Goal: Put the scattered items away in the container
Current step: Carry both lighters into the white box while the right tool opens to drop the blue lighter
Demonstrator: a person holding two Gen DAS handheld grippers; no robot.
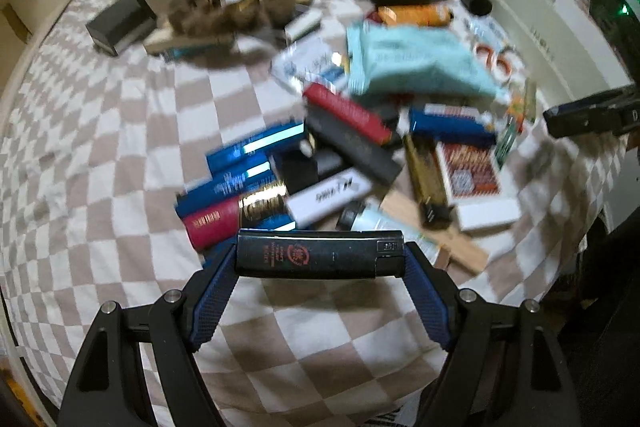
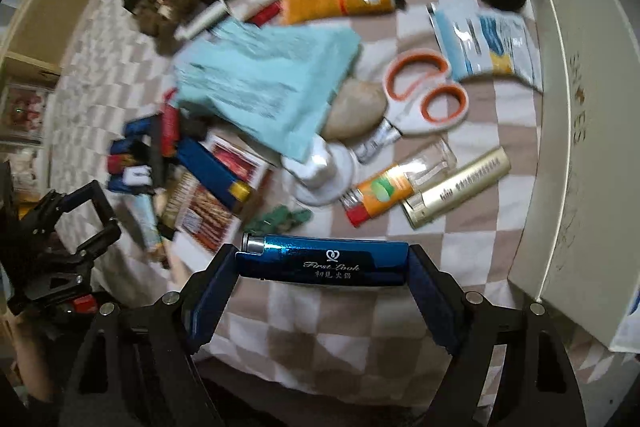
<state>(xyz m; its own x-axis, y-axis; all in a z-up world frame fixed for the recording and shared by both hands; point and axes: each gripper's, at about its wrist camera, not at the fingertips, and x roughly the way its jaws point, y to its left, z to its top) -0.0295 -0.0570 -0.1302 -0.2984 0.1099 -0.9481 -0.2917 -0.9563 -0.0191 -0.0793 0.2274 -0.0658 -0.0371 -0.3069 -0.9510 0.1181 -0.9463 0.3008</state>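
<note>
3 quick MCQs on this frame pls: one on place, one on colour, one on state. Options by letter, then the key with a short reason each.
1. Place: where is the big white box as the right wrist camera sees it?
A) at the right edge of the view
B) under the scissors
C) between the fingers of the right gripper

2. Colour: what colour is the lighter in the right gripper?
A) gold
B) blue
C) red

3. State: what is the left gripper doing?
A) open over the checked cover
B) shut on a black lighter
C) shut on the teal packet

Key:
1 A: the white box fills the right side, clear of the scissors.
2 B: the right gripper clamps a shiny blue lighter.
3 B: the left gripper pinches the black lighter by its ends; the teal packet lies on the pile.
</note>
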